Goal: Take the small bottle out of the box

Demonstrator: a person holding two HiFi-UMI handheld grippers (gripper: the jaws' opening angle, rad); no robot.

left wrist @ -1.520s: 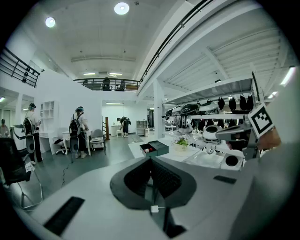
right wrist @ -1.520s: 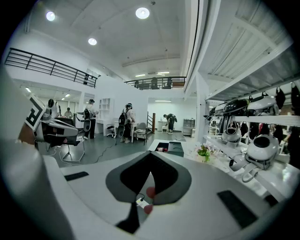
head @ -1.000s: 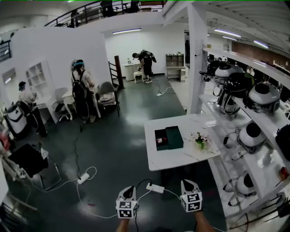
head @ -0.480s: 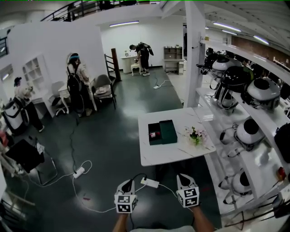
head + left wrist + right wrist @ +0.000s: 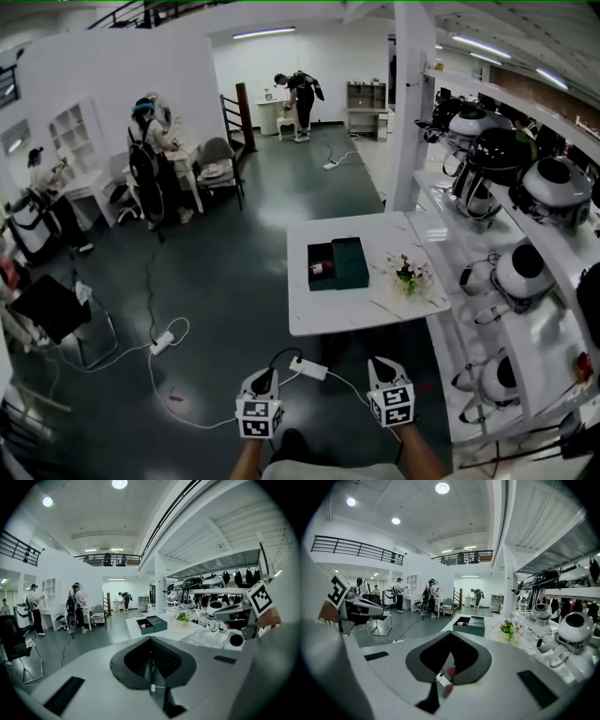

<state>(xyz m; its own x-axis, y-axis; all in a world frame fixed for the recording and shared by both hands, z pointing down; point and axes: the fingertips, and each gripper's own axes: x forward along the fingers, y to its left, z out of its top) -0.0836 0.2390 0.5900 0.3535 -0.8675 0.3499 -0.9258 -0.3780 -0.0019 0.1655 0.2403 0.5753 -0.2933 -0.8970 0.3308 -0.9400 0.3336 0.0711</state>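
A dark green box (image 5: 349, 263) lies open on the white table (image 5: 347, 314) ahead, its lid flipped to the right. A small pinkish bottle (image 5: 319, 269) lies in the left half. The box (image 5: 152, 623) and bottle (image 5: 144, 626) also show in the left gripper view, and the box (image 5: 470, 626) and bottle (image 5: 461, 624) in the right gripper view. My left gripper (image 5: 265, 382) and right gripper (image 5: 381, 367) hang low over the floor, well short of the table. Both are shut with nothing in them.
A small pot of flowers (image 5: 409, 277) stands right of the box. White shelves (image 5: 525, 328) with round helmet-like devices run along the right. A power strip (image 5: 307, 368) and cables lie on the floor before the table. People (image 5: 148, 159) and chairs are at the back left.
The view has shifted a little toward the table, which shows slightly larger and more central. Both grippers stay low and shut.
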